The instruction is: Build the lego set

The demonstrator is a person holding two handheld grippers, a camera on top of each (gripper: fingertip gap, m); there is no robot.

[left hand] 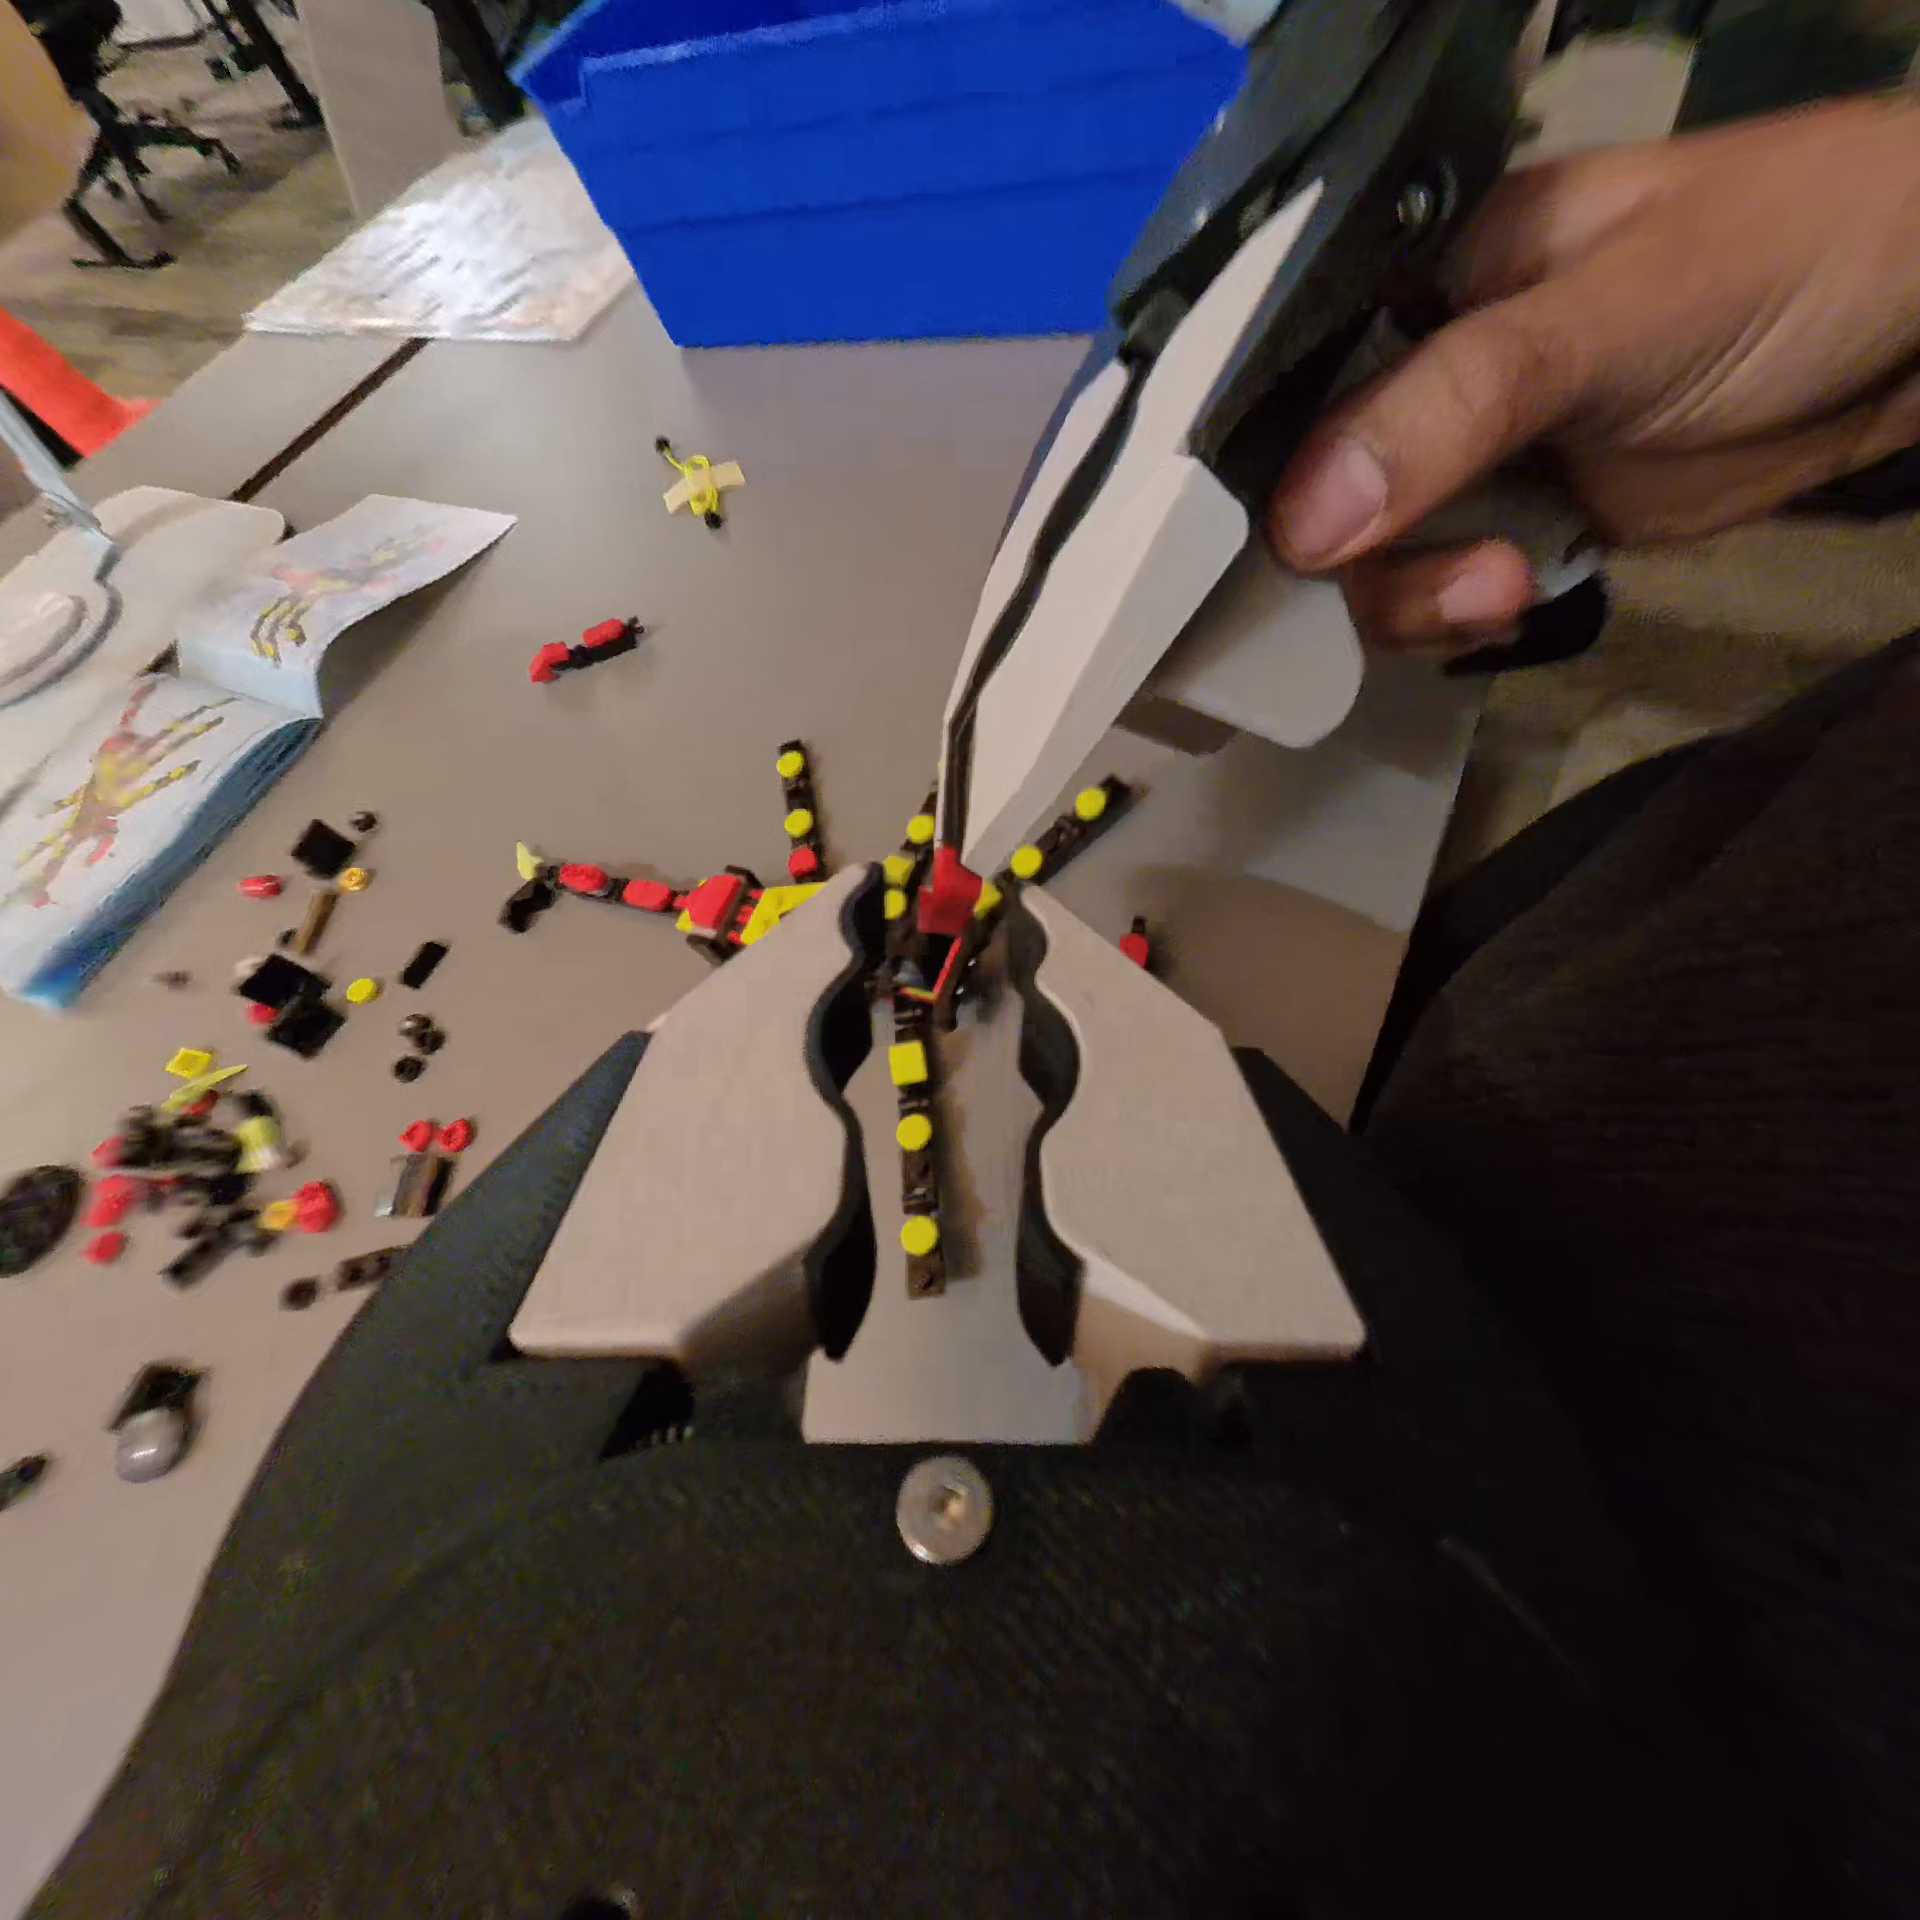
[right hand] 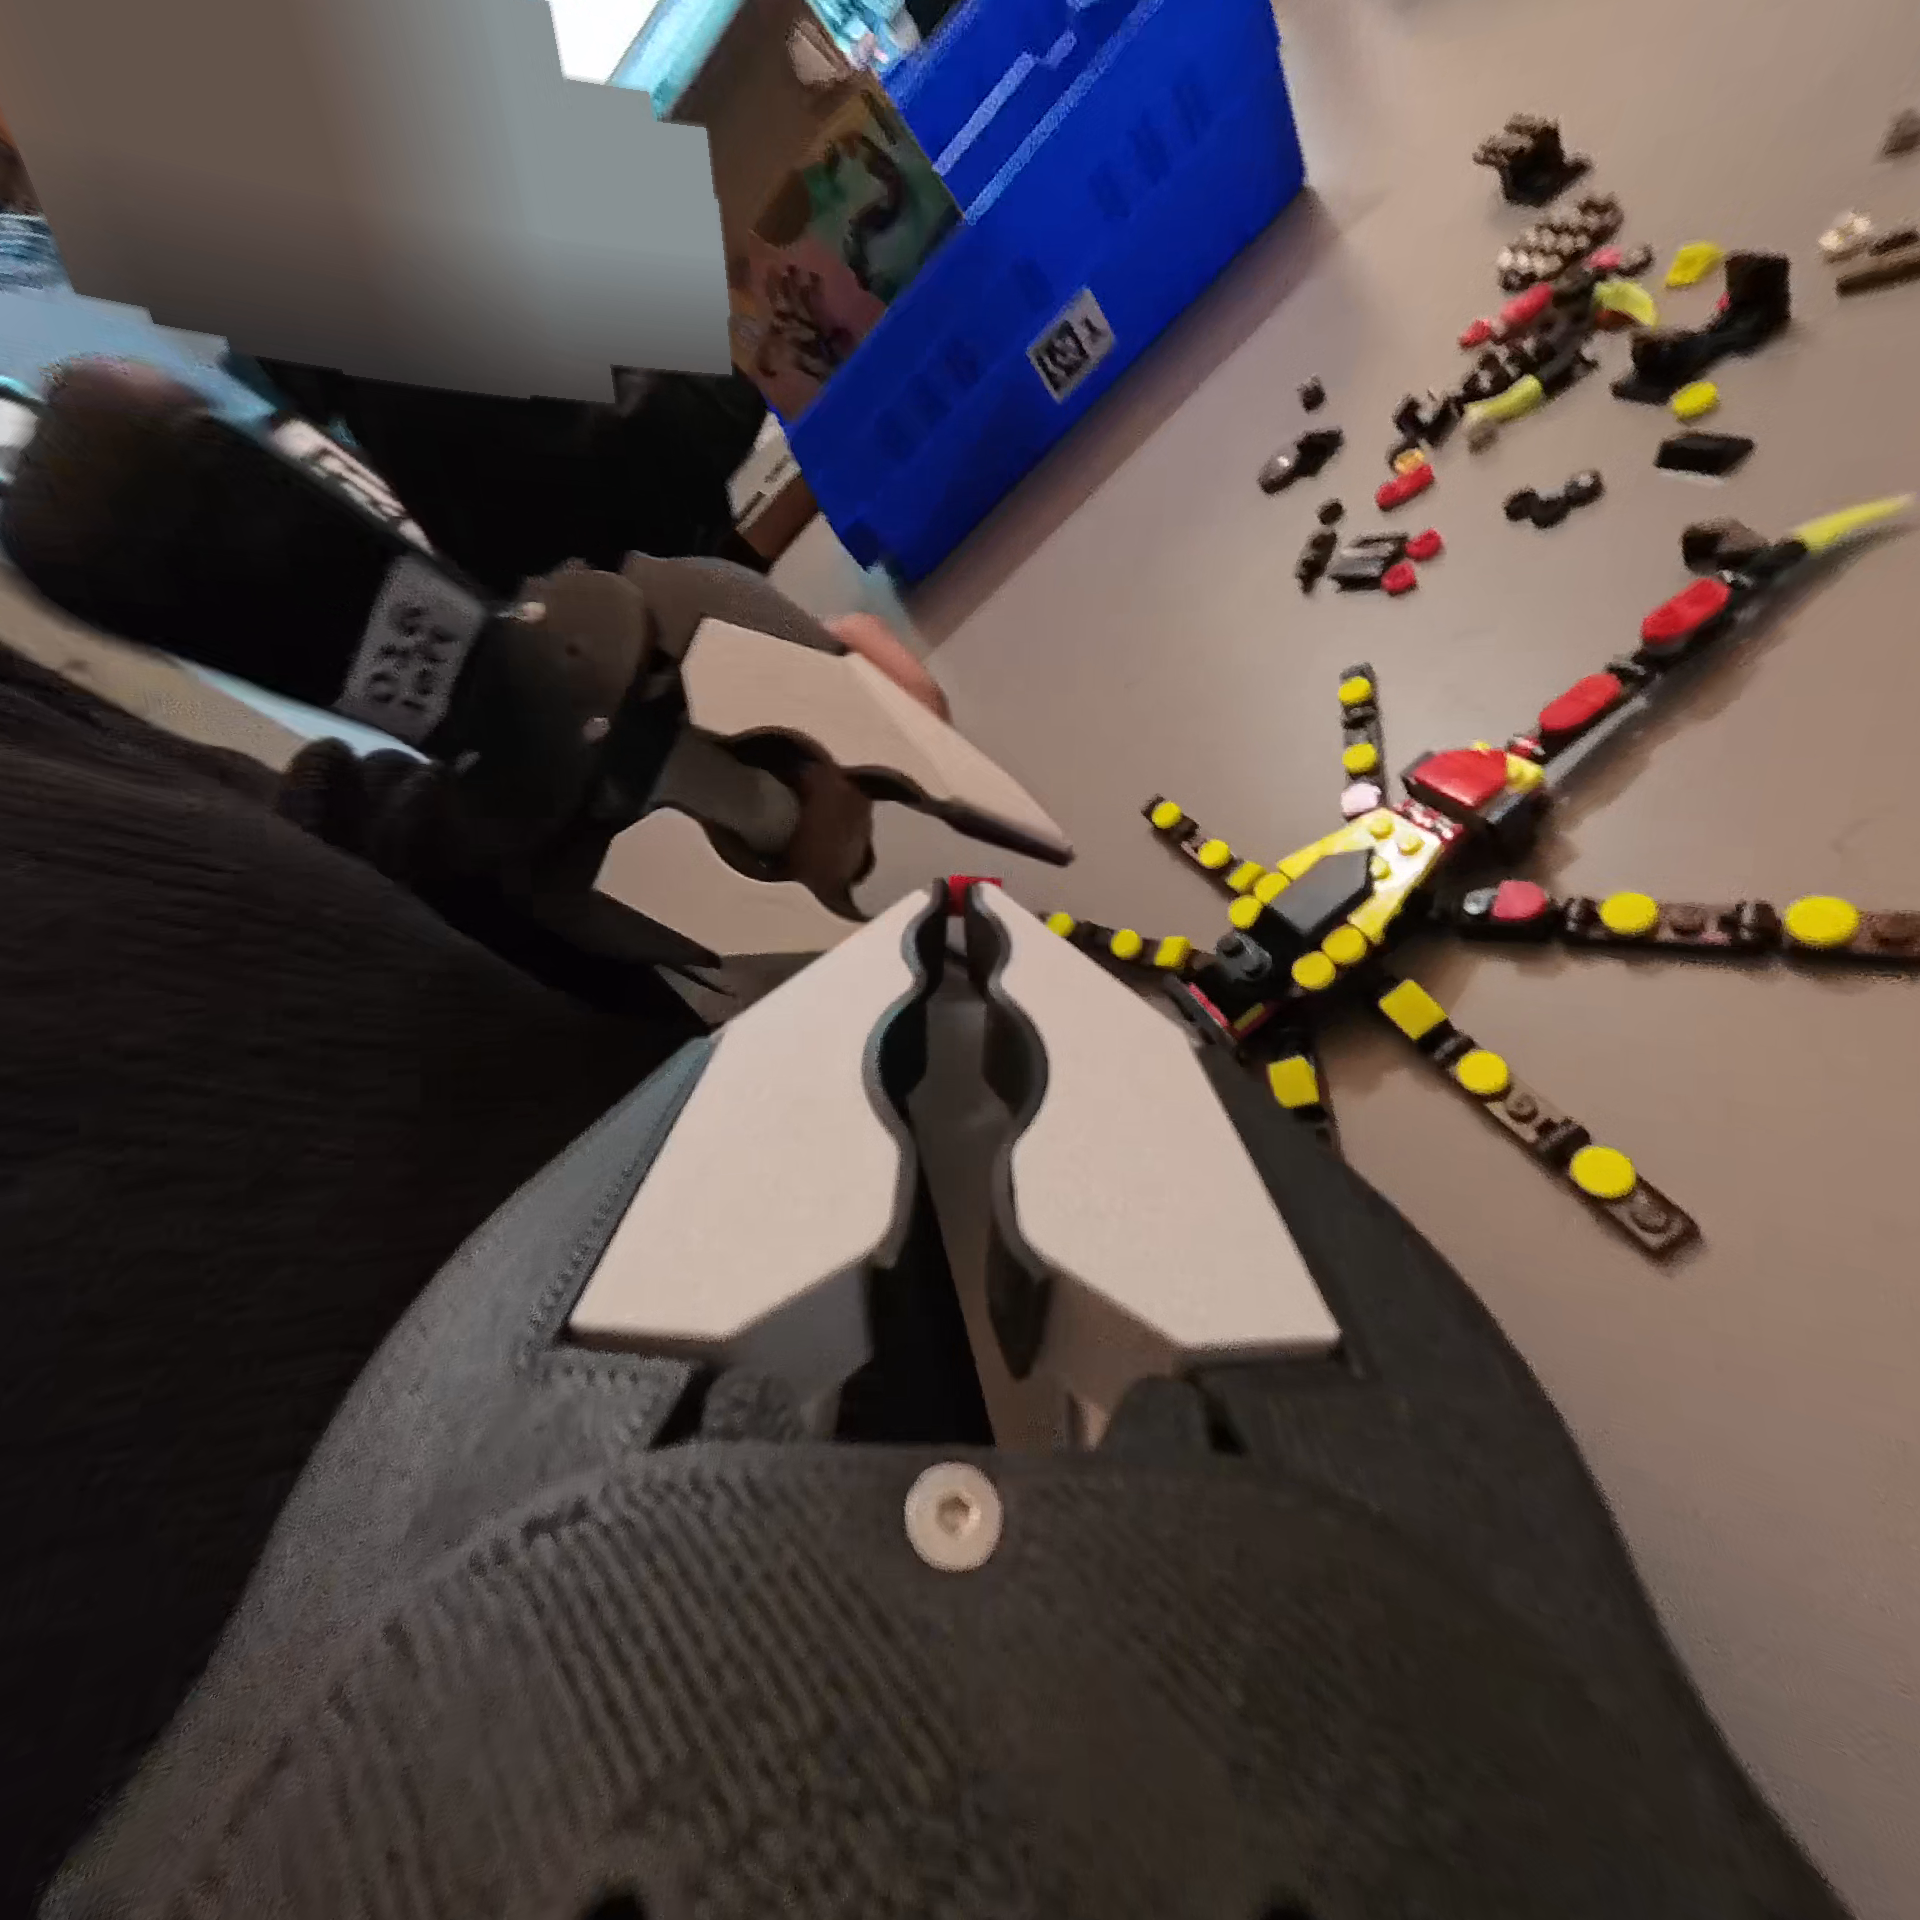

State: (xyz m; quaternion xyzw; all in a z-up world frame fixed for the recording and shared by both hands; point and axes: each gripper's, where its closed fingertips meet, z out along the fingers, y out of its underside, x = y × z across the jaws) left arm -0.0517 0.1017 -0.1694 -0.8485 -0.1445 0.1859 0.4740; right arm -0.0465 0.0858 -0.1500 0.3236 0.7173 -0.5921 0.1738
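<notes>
A black, yellow and red lego model with several studded legs lies flat on the grey table; it also shows in the left wrist view. My right gripper is shut on a small red piece at its tips. In the left wrist view it comes down from the upper right and holds the red piece over the model's middle. My left gripper is open, its fingers either side of the model and the red piece. One of its fingers shows close to the red piece.
A blue bin stands at the back. An open instruction booklet lies at the left, with loose lego pieces scattered in front of it and more pieces beyond the model. A hand grips the right gripper. Dark clothing borders the table.
</notes>
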